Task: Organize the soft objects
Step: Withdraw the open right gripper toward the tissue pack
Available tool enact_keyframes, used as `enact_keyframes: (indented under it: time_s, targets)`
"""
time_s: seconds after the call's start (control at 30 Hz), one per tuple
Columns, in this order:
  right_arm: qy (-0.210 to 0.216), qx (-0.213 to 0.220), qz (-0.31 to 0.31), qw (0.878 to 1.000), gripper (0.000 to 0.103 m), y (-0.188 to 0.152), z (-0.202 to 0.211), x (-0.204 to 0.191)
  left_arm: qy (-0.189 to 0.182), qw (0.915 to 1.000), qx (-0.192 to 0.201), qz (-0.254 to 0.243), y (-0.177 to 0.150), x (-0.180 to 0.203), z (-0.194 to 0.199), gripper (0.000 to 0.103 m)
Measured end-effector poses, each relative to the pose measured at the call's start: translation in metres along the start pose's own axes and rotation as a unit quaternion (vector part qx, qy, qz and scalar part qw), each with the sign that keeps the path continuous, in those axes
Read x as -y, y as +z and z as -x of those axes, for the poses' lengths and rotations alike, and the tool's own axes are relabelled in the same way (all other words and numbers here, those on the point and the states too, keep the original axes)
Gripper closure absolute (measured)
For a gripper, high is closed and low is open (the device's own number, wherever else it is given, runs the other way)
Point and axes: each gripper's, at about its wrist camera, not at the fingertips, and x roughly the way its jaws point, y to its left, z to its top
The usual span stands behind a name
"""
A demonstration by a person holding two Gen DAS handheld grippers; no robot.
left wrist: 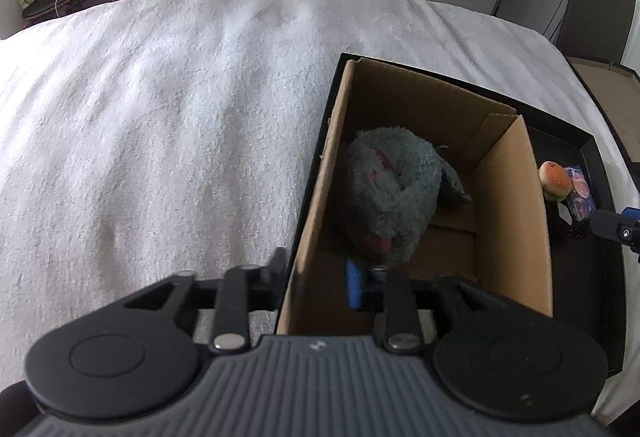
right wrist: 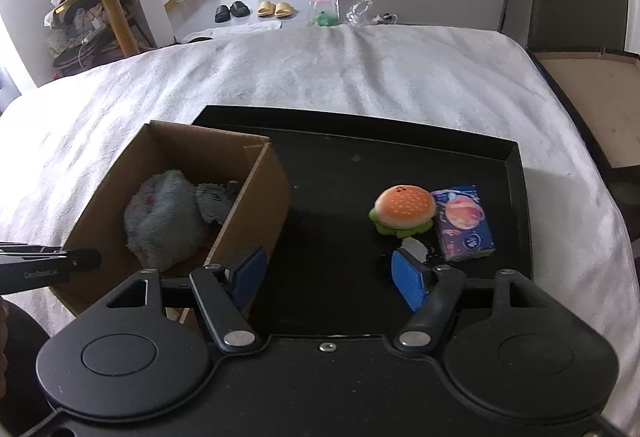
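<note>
Right gripper (right wrist: 328,273): jaws spread wide over the black tray, nothing between the blue pads.
Left gripper (left wrist: 320,277): jaws partly apart astride the near-left wall of the cardboard box; one finger outside, one blue pad (left wrist: 354,283) inside, just short of the plush; nothing gripped.
Grey plush toy (left wrist: 384,197): lies slumped inside the cardboard box (right wrist: 256,205), at the tray's left side.
Burger toy (right wrist: 404,211): sits on the tray, right of the box, touching a small blue packet (right wrist: 464,223) on its right.
Black tray (right wrist: 340,165): rests on a bed covered by a white blanket (left wrist: 160,117).
Far floor: black slippers (right wrist: 232,11) and yellow slippers (right wrist: 276,9) side by side.
</note>
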Motion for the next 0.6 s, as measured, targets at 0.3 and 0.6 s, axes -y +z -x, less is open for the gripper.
enact_keyframes:
  time_s: [0.3, 0.6]
  targets:
    - [-0.017, 0.001, -0.028, 0.999, 0.034, 0.006, -0.013, 0.037, 0.022, 0.9997, 0.004, -0.013, 0.007, 0.014, -0.002, 0.043]
    - [-0.04, 0.01, -0.061, 0.997, 0.034, -0.003, -0.036, 0.079, 0.049, 0.9982, 0.001, -0.035, 0.012, 0.028, -0.008, 0.041]
